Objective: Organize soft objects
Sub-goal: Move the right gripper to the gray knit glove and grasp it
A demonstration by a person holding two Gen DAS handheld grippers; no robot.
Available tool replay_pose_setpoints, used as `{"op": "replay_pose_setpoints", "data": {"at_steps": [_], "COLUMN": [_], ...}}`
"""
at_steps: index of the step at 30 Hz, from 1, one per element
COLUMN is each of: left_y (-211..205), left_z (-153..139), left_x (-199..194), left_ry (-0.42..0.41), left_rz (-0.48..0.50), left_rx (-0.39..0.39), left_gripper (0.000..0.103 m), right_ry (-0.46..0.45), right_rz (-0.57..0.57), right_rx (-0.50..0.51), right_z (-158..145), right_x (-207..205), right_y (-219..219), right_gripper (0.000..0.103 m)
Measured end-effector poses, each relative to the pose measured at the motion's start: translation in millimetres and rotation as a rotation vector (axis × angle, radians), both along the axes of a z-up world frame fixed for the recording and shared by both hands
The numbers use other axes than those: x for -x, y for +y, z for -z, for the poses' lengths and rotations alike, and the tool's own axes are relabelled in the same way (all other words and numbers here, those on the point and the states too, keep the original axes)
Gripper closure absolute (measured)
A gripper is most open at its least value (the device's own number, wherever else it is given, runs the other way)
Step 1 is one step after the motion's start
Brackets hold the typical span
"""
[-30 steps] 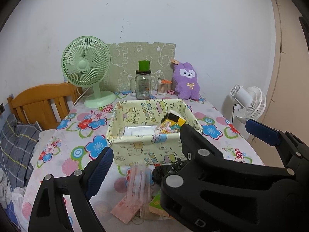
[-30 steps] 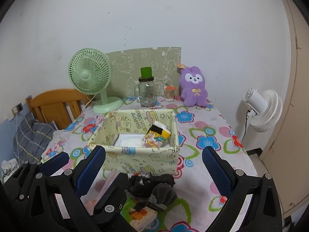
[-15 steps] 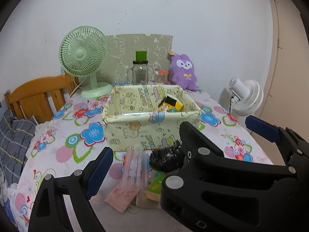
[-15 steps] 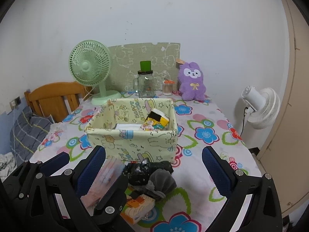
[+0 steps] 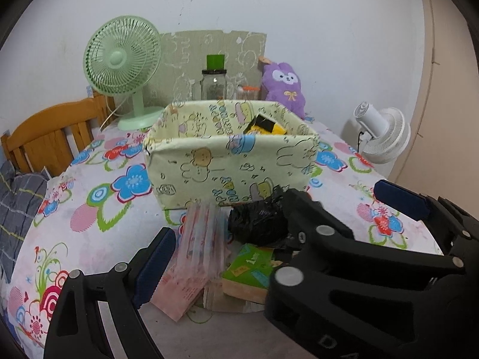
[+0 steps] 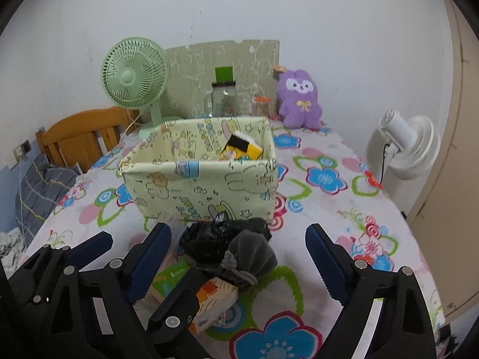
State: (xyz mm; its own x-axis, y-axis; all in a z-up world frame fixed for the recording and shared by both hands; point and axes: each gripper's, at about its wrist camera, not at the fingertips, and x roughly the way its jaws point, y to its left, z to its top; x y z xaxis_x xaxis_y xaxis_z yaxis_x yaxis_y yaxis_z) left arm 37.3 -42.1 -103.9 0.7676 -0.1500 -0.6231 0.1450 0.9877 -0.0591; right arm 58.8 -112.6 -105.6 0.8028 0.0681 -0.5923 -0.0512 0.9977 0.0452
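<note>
Fabric box (image 6: 206, 191), black bag (image 6: 209, 239), grey pouch (image 6: 251, 254)

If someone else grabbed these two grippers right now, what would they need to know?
Left gripper: open, empty, over the pink packet and green pack.
Right gripper: jaws closing, nothing gripped yet; the grey pouch and black bag lie between them.
Fabric basket stands just behind the pile and already holds a yellow-and-black pack.
Left to do: the whole pile in front still needs moving into the basket.
</note>
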Motion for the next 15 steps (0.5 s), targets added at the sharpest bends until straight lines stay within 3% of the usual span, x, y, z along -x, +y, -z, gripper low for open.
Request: {"op": "replay_pose_setpoints", "data": {"at_steps": [10, 15], "left_y": [-3.9, -13.9], "left_z": [12.3, 16.6], "left_x": [-4.6, -5.1], "left_ry": [0.040, 0.057], "left_rz": [0.040, 0.062], "left_rx": [0.047, 0.035], "left_gripper": [0.011, 0.011], "right_ry": [0.042, 0.057], "right_rz": [0.008, 0.010], "right_rx": [-0.018, -0.023], "right_z": [13.3, 18.1], "right_x": [-3.9, -3.0], "right_y": [-8.2, -13.0], "right_gripper": [0.015, 0.015]}}
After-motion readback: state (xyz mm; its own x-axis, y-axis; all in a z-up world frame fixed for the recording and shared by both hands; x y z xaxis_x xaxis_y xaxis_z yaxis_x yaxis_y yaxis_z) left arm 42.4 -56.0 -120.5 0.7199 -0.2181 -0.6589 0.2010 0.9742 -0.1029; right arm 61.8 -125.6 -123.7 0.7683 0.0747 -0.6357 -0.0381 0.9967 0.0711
